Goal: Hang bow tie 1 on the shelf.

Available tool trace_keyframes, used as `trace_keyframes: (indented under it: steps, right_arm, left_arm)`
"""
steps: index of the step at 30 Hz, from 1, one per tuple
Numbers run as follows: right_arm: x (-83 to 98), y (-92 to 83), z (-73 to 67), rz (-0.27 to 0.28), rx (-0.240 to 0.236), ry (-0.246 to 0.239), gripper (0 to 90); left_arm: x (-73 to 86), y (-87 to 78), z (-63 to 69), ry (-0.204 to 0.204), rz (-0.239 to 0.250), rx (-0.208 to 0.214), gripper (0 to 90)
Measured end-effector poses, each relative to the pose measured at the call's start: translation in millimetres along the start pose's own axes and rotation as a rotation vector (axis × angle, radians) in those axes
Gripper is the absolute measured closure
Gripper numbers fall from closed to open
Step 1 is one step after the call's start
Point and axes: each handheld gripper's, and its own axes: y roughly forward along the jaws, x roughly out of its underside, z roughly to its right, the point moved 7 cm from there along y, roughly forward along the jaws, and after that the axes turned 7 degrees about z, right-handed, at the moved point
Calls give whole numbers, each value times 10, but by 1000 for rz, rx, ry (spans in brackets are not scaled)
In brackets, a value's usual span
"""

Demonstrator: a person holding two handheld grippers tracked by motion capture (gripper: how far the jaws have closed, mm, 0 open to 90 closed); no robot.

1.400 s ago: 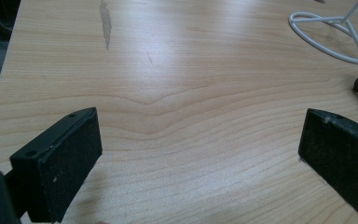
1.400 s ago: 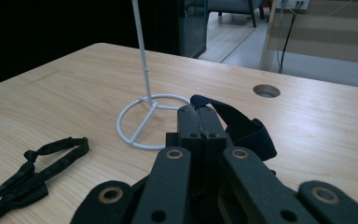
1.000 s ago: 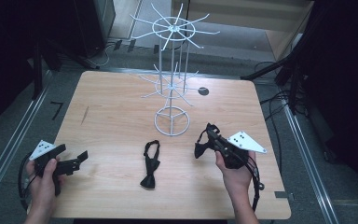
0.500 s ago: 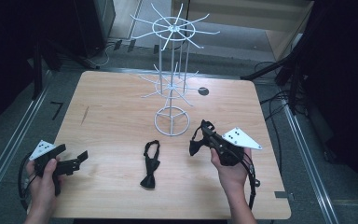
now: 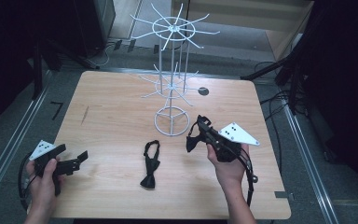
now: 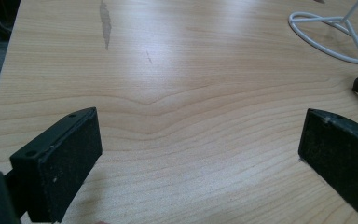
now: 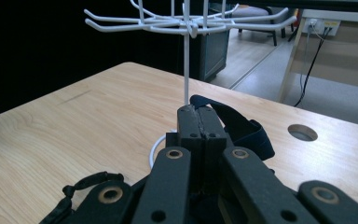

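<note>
Black fabric of one bow tie [image 5: 195, 138] is pinched between the closed jaws of the right gripper [image 7: 198, 114], held clear of the surface [image 5: 121, 112] just beside the ring base of the white wire rack [image 5: 172, 79], with its strap loop seen behind the jaws in the right gripper view. The left gripper [image 5: 77, 158] is held low over the near left corner with its jaws wide apart and nothing between them. Judged from this: pick-up done, hanging on a rack arm outstanding, and a second bow tie [image 5: 150, 165] lies flat on the surface, untouched.
</note>
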Motion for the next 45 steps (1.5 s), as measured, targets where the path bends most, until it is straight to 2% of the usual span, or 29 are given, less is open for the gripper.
trace_keyframes:
  steps: [26,45]
  right_arm:
    - [-405,8,-265,65,-65,-41,900]
    - [-577,8,-324,93,-96,-39,900]
  left_arm:
    - [0,0,0,-1,-2,2,0]
    - [-2,3,2,-2,4,2,0]
